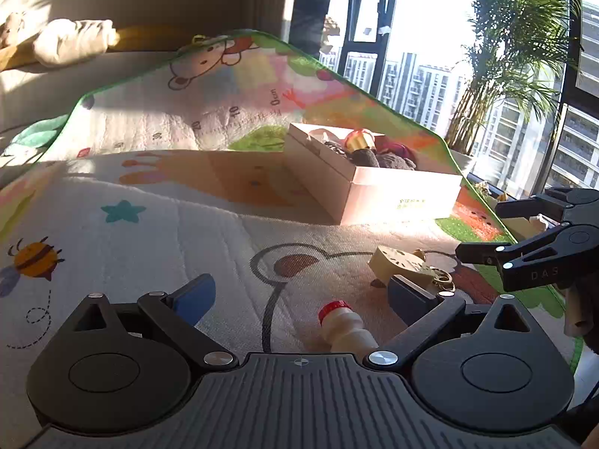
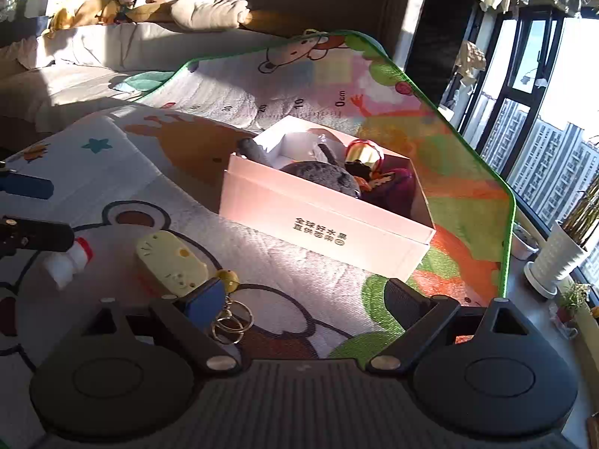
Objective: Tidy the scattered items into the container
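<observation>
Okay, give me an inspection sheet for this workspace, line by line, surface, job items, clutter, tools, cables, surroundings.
Surface: cartoon play mat, sunlit, green-edged.
Job's things: white cardboard box already holding plush toys; small red-capped bottle lying on its side; cheese-shaped keychain on the mat, rings attached.
Clutter: nothing seen.
Tools: left tool open, bottle lying between its fingers; right tool open, keychain beside its left finger.
Cables: nothing seen.
Surroundings: sofa with stuffed animals; potted palm; windows facing apartment towers.

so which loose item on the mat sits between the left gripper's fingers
The small bottle with the red cap, lying on its side. The yellow cheese keychain lies farther out, beyond the right fingertip.
</observation>
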